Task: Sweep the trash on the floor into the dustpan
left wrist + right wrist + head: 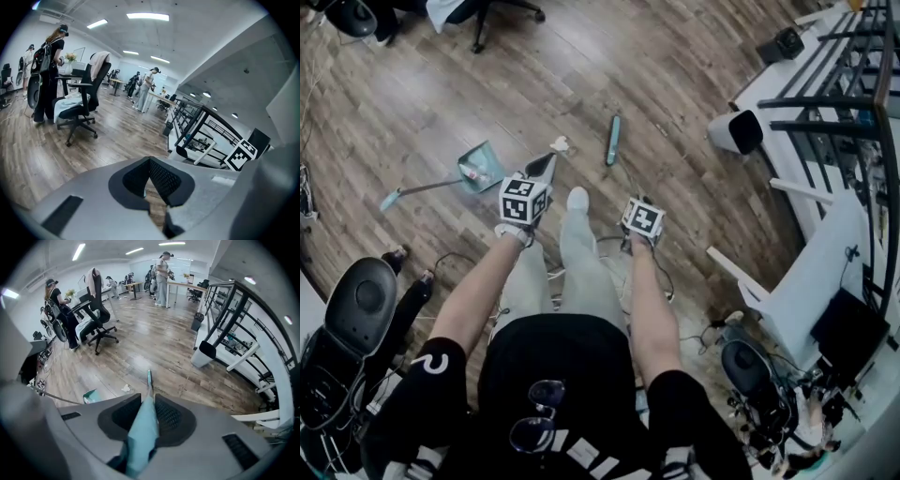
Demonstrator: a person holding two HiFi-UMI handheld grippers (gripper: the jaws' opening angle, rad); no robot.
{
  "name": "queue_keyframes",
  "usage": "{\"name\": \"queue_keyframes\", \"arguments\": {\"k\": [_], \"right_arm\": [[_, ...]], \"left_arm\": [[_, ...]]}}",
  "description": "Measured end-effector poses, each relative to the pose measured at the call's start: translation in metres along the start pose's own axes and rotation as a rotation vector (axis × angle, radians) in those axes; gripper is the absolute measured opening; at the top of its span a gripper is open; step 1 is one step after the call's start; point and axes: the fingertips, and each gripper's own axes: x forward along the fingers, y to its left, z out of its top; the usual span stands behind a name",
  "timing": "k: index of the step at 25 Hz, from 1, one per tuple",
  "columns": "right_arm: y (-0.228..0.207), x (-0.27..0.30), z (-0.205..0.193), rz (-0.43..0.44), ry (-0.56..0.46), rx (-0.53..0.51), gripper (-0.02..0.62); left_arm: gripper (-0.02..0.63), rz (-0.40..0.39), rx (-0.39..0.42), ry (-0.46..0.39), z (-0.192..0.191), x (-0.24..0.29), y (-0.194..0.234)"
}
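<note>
A teal dustpan lies on the wood floor with its long handle stretching left; it also shows as the dustpan. A crumpled white scrap of trash lies between it and the teal broom head. That scrap sits just left of the broom head. My right gripper is shut on the teal broom handle. My left gripper points toward the scrap, shut with nothing between its pads.
A white bin with a black top stands right of the broom. A white table and black metal rack fill the right side. An office chair and people stand further off. A black case and cables lie by my feet.
</note>
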Motion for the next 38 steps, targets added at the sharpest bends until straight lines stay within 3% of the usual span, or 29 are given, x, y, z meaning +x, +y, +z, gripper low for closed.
{"name": "queue_keyframes", "arguments": {"k": [7, 12, 17, 22, 31, 38], "right_arm": [[0.007, 0.002, -0.004, -0.045, 0.027, -0.064, 0.086], [0.048, 0.007, -0.006, 0.010, 0.022, -0.093, 0.084], [0.081, 0.005, -0.030, -0.035, 0.096, -0.105, 0.084], [0.142, 0.014, -0.030, 0.031, 0.026, -0.165, 0.084], [0.255, 0.020, -0.046, 0.096, 0.014, -0.268, 0.085], [0.345, 0.026, -0.083, 0.140, 0.053, -0.313, 0.086]], "left_arm": [[-0.002, 0.039, -0.031, -0.009, -0.009, -0.017, 0.023], [-0.002, 0.082, -0.064, -0.025, -0.016, -0.045, 0.055], [-0.002, 0.129, -0.095, -0.043, -0.027, -0.080, 0.092], [-0.002, 0.190, -0.142, -0.064, -0.046, -0.125, 0.133], [-0.002, 0.306, -0.227, -0.105, -0.082, -0.218, 0.212], [-0.002, 0.381, -0.278, -0.143, -0.111, -0.291, 0.272]]}}
